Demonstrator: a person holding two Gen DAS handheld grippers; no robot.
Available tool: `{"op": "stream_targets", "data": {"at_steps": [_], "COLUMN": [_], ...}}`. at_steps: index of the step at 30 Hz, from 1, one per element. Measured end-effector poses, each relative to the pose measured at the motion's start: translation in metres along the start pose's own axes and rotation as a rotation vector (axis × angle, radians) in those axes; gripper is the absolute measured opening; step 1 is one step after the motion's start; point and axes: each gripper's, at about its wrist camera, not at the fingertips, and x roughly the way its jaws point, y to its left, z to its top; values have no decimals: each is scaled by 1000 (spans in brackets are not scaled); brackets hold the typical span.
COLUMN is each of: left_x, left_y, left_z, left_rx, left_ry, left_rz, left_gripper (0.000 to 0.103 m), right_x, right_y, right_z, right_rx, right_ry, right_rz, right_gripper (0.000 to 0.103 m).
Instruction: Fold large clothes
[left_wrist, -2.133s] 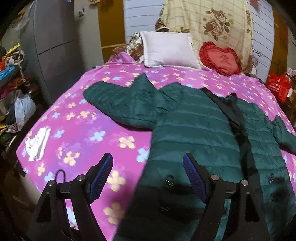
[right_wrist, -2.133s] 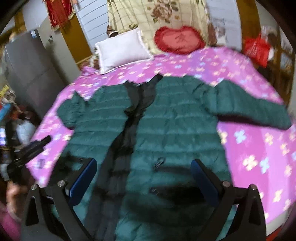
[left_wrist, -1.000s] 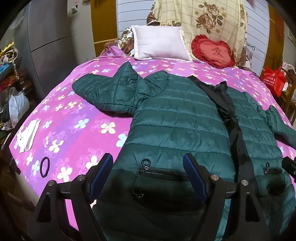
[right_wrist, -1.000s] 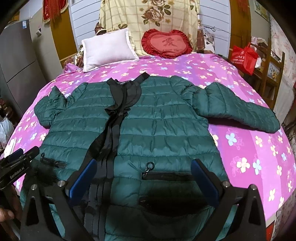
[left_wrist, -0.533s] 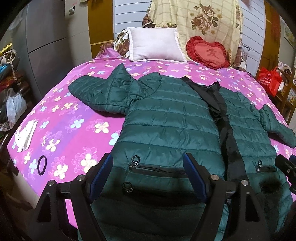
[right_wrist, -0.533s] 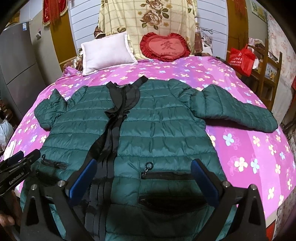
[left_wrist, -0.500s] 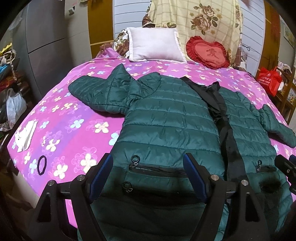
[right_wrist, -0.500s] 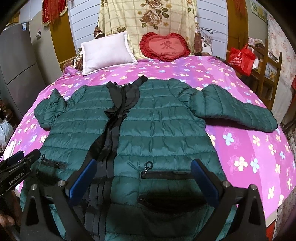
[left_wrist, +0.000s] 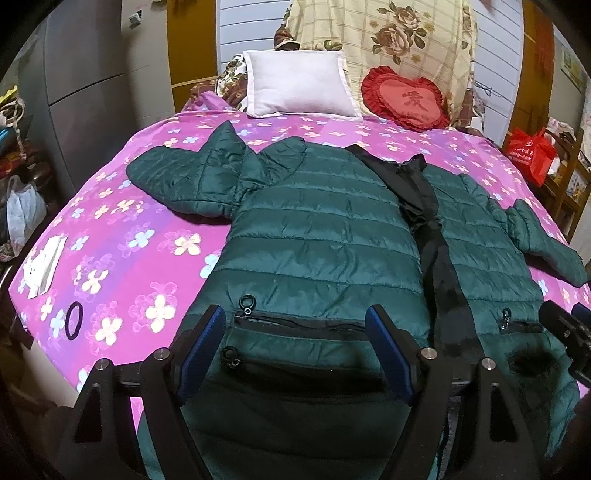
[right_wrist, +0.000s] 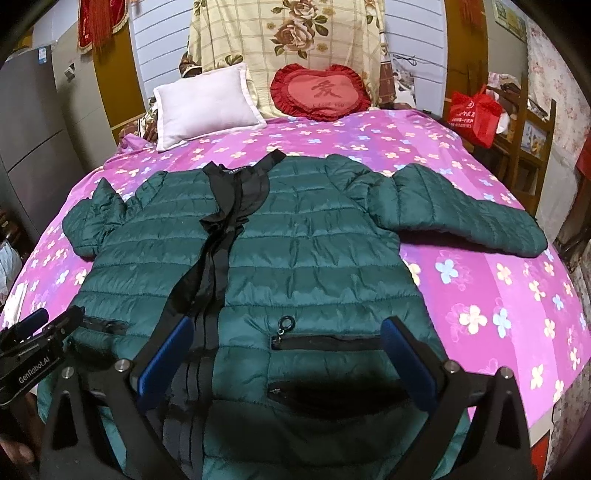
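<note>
Green jacket (left_wrist: 321, 229) lies flat, front up, on the bed (left_wrist: 122, 236), which has a pink flowered cover. Collar points toward the white pillow (left_wrist: 297, 88), hem toward the cameras. Black front strip (left_wrist: 432, 236) runs collar to hem, down the middle of the jacket.

Left sleeve (left_wrist: 184, 181) is spread out to the jacket's left side, bunched and folded near the shoulder. Right sleeve (right_wrist: 458, 218) stretches out to the jacket's right side, lying on the cover.

Left tongs (left_wrist: 295, 350): wide open, holding nothing, poised over the jacket's lower left panel. The zip pocket (left_wrist: 299, 325) with its ring pull sits between the two blue pads (left_wrist: 201, 350).

Right tongs (right_wrist: 286, 363): also wide open, holding nothing, over the jacket's lower right panel. Its pocket zip (right_wrist: 325, 339) is between the pads; left pad (right_wrist: 166, 362) sits over the black front strip. Can't tell if either pair touches the fabric.

The other tool shows at the jacket's hem edge in each view.

Beyond the jacket's collar: the white pillow and a red heart cushion (right_wrist: 319, 92) against a flowered yellow blanket (right_wrist: 291, 33). Left of the jacket, on the cover: a black hair tie (left_wrist: 74, 319) and a white paper item (left_wrist: 42, 264) near the bed edge. Red bag (right_wrist: 474, 114) stands off the bed, past the right sleeve.
</note>
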Motion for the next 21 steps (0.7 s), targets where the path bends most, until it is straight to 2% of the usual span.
{"op": "stream_targets", "data": {"at_steps": [21], "left_x": [9], "left_y": [-10], "left_z": [-7], "left_rx": [7], "left_ry": [19], "left_rz": [-27], "left_gripper": [58], "right_x": [14], "right_y": [8], "right_z": [-6], "right_rx": [-26], "right_ry": [19], "right_rz": [-14], "right_gripper": [103]}}
